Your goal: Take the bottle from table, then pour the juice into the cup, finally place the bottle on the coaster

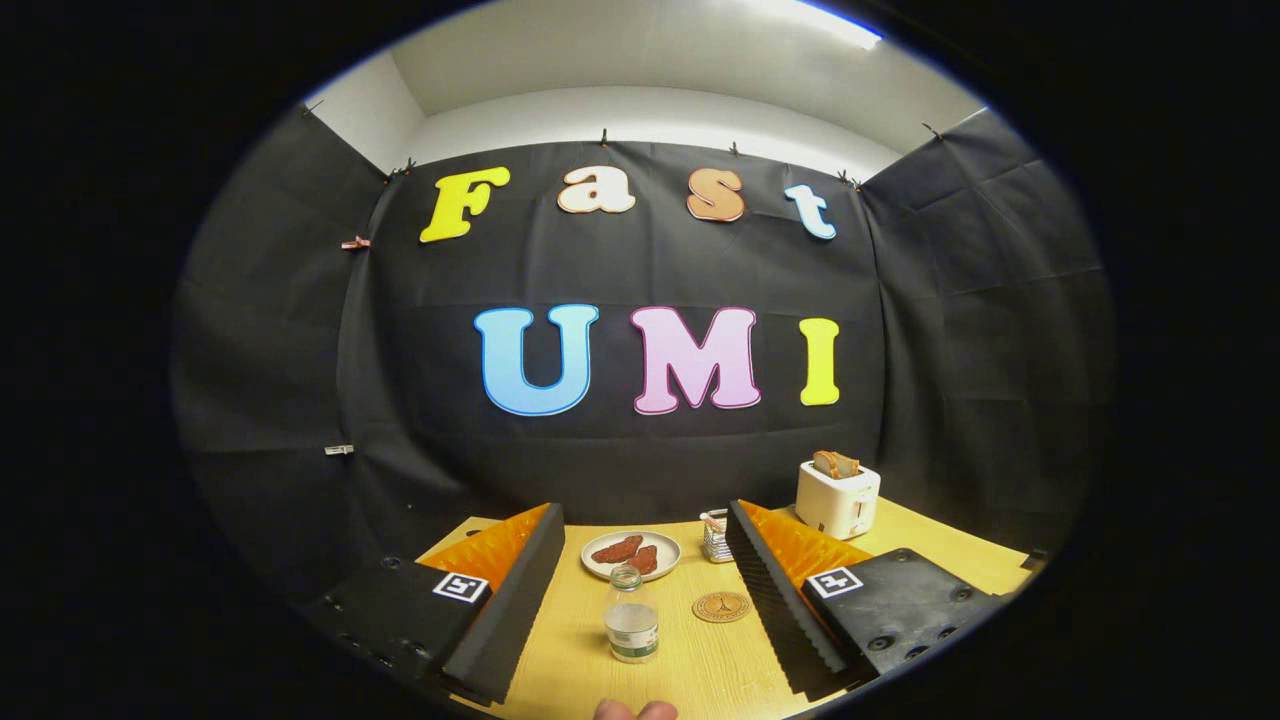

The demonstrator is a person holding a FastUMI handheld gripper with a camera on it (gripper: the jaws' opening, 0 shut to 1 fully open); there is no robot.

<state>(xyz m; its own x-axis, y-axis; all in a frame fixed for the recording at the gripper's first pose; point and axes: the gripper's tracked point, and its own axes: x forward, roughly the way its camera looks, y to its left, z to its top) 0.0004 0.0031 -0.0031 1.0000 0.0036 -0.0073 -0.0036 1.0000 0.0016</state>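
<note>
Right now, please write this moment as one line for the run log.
stage: approach | gripper: open, nothing held | bottle: upright on table, between fingers | coaster: bare, right of bottle

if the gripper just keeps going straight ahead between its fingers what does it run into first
Most likely the clear bottle, standing upright between the open gripper's fingers with space on both sides. Beyond it sits the plate of food; the round coaster lies off to the bottle's side. Depth is hard to judge through this lens.
</note>
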